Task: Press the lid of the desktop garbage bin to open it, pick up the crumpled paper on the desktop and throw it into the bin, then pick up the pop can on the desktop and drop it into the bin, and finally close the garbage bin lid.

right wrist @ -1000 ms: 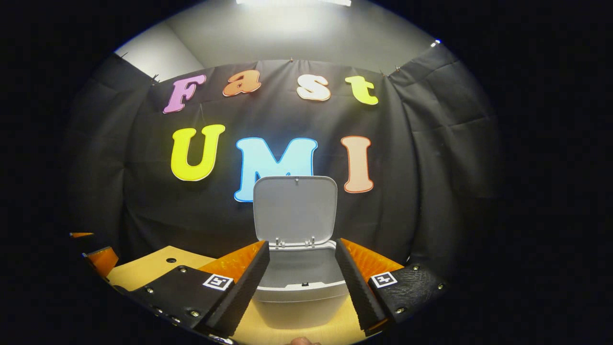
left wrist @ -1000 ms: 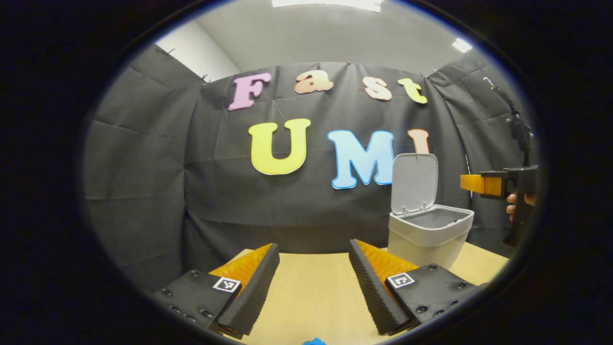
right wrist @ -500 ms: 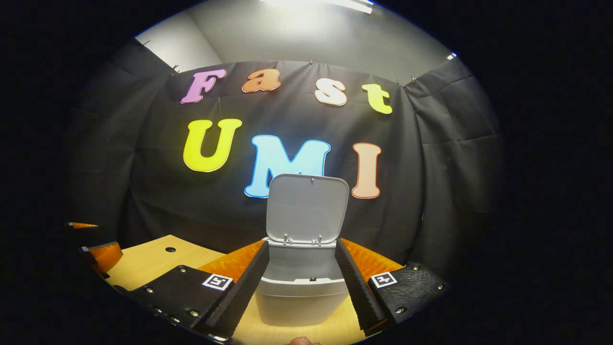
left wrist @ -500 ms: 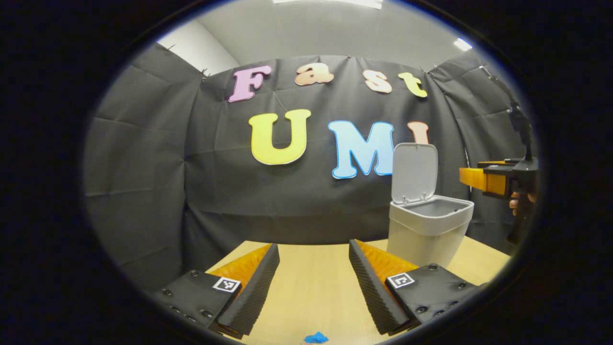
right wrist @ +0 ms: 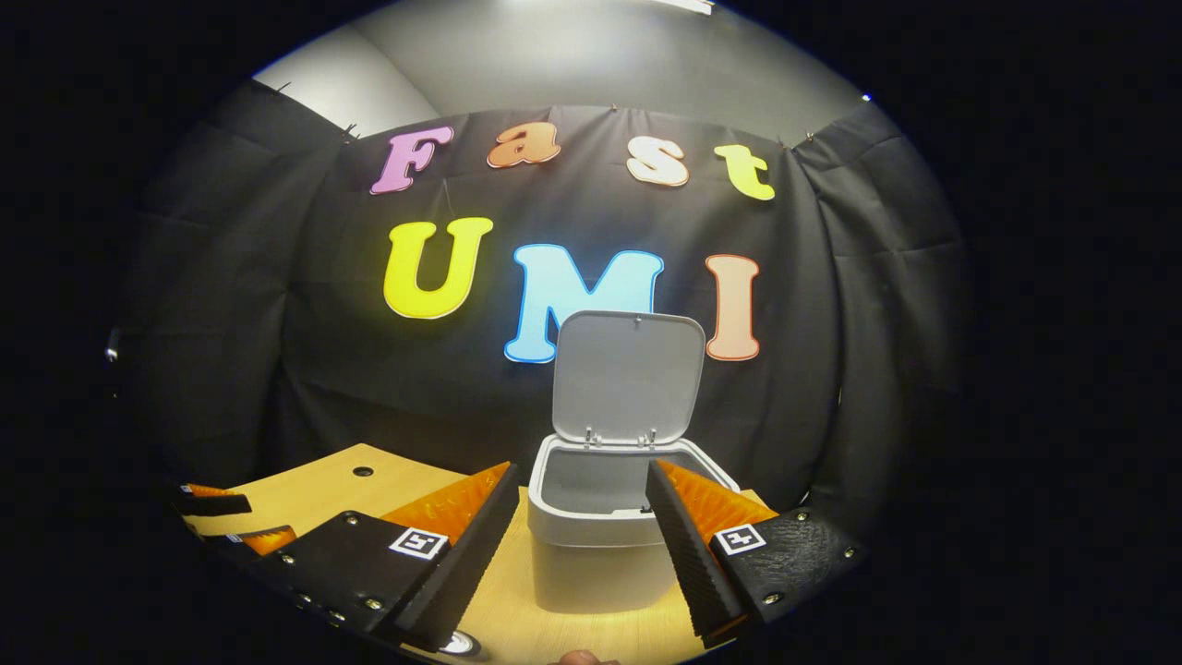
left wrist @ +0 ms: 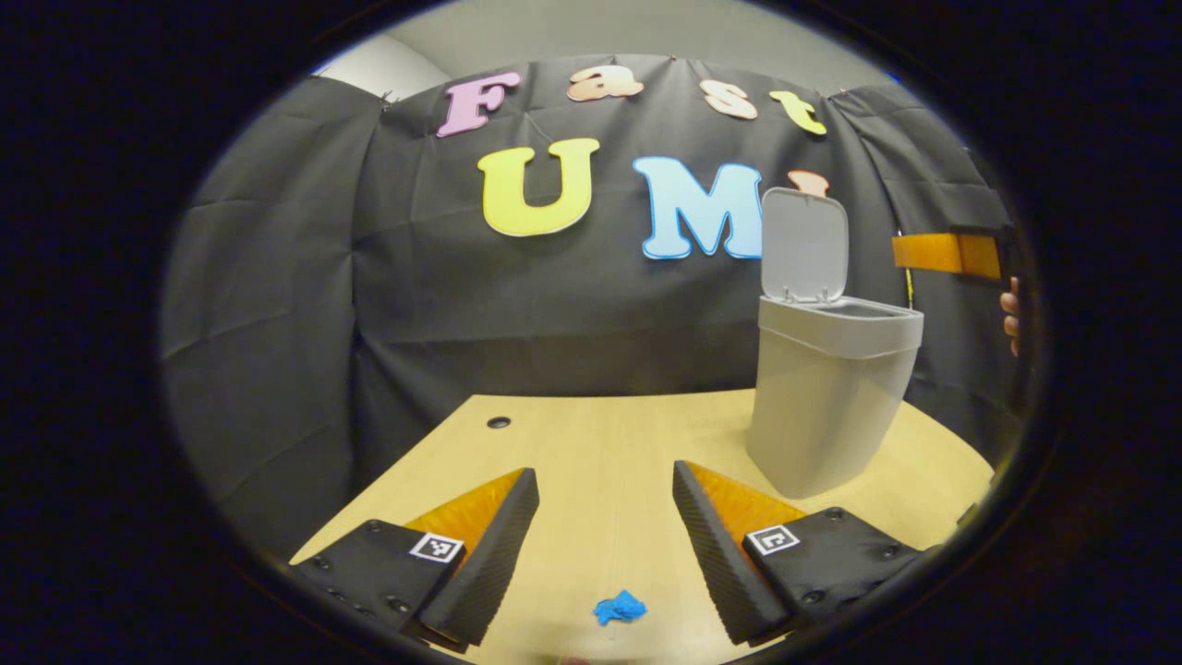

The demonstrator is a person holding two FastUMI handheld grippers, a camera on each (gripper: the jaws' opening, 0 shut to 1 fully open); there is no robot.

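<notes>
Left tongs (left wrist: pixel 605 517) are spread wide over the surface (left wrist: pixel 600 443), nothing in them. One blue paper wad (left wrist: pixel 620 607) sits just below the gap, close to the near edge, with open room ahead. One bin (left wrist: pixel 831 388) stands ahead to their right, lid (left wrist: pixel 803 245) flipped up. Right tongs (right wrist: pixel 577 517) are released too, bin (right wrist: pixel 600 545) right in front between the fingers, lid (right wrist: pixel 628 379) upright against the cloth. The surface has a small hole (left wrist: pixel 499 422) far left.
</notes>
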